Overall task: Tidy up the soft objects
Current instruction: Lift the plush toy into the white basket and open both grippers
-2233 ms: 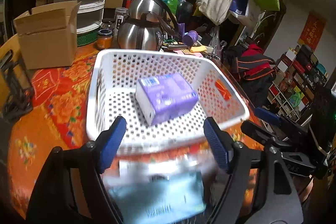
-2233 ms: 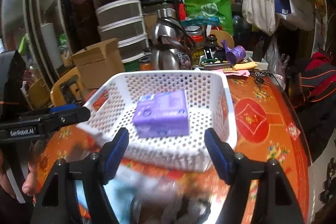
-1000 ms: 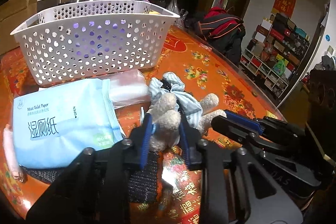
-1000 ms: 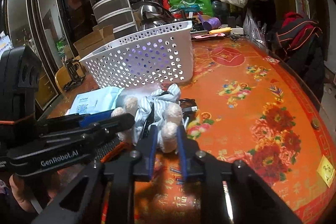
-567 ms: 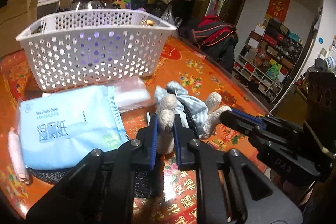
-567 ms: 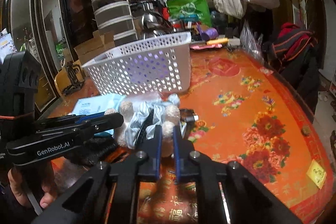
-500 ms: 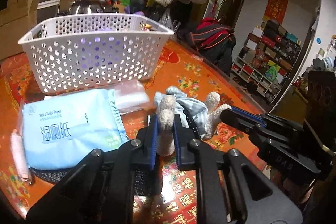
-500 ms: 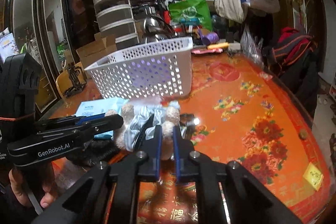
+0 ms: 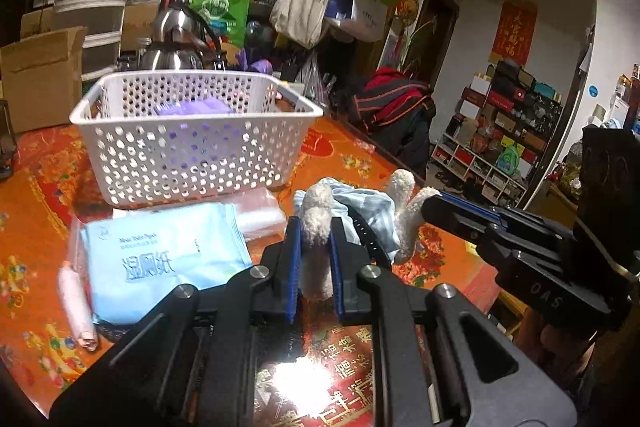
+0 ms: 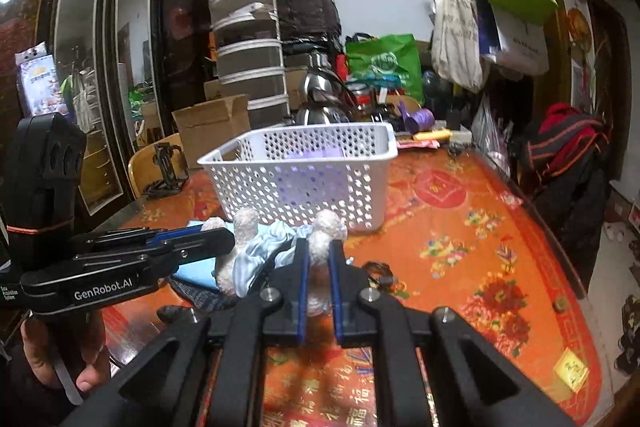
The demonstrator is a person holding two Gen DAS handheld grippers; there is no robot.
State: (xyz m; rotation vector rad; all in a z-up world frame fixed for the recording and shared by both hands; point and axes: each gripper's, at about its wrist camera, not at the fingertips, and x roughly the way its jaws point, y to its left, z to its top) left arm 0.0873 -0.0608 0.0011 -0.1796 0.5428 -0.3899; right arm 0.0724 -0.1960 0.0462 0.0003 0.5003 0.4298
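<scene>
Two grippers clamp one plush toy above the orange tabletop: left gripper and right gripper each pinch a fuzzy limb. Just beyond stands a white basket holding a purple pack; a blue wipes pack lies near it.

- Both grippers, open above the white basket 2.2 seconds ago, now pinch the plush toy, raised off the table near the basket.
</scene>
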